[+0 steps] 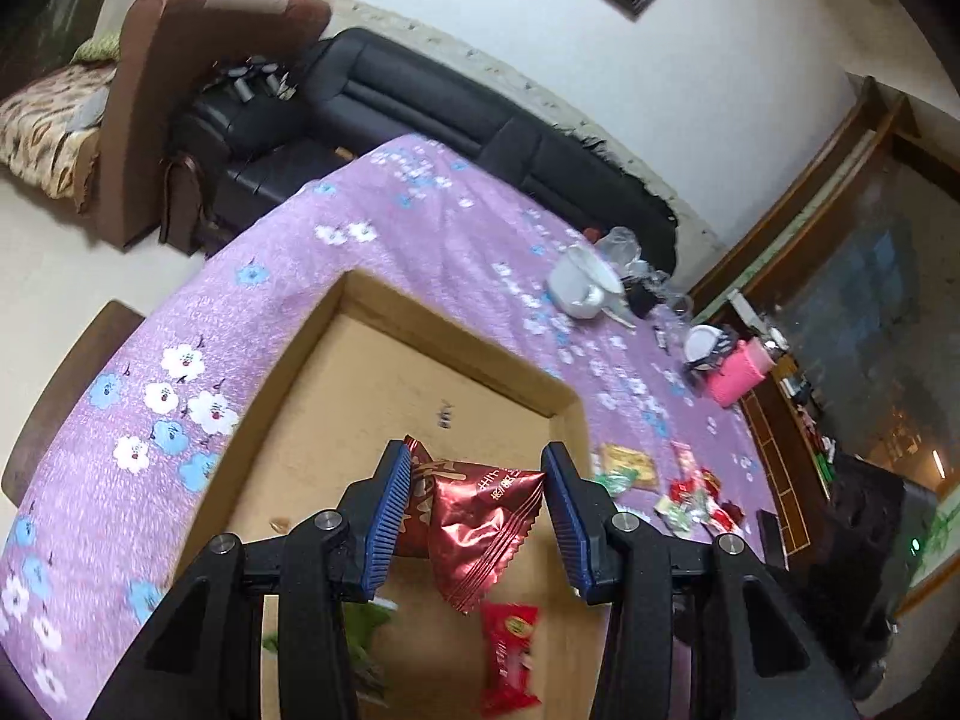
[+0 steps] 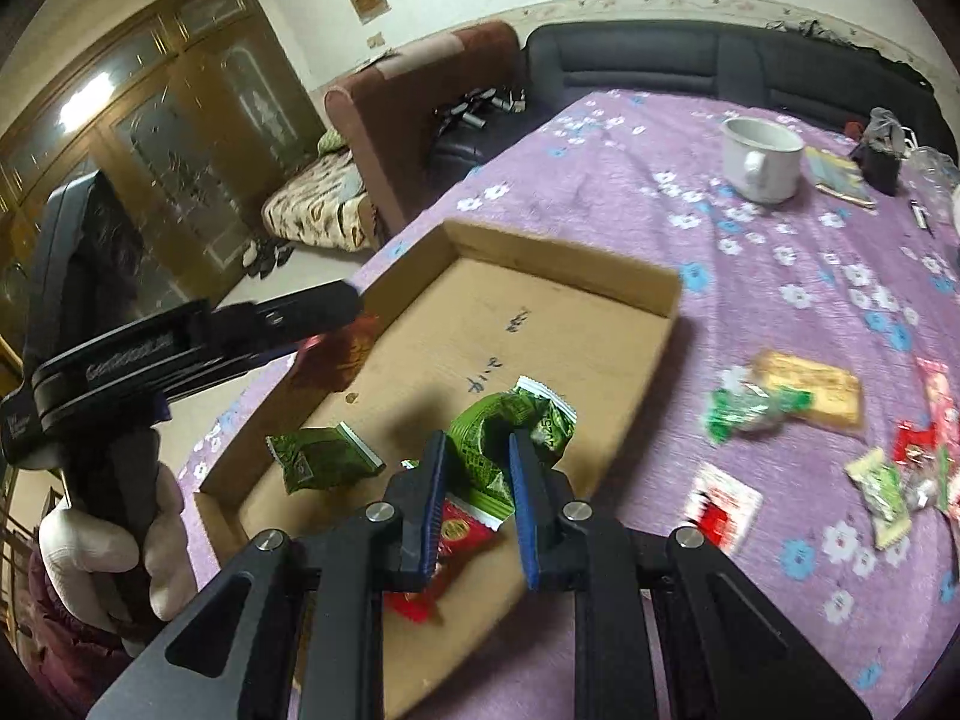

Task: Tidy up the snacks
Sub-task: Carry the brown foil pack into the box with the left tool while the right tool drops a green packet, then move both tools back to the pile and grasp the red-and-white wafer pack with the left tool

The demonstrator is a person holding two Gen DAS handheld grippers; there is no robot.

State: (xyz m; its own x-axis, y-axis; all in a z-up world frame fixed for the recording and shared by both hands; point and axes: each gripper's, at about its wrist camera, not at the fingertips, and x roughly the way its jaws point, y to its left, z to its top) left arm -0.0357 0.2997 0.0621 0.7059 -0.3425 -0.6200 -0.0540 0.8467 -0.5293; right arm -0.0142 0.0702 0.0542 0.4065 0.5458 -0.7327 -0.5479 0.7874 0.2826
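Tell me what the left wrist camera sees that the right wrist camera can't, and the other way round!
Only the left wrist view shows the pink basket and the left gripper clamping a dark red snack packet. Only the right wrist view shows the gloved hand and the right gripper pinching a green snack packet. Both show the cardboard tray, the white mug, the purple flowered cloth and the black sofa.
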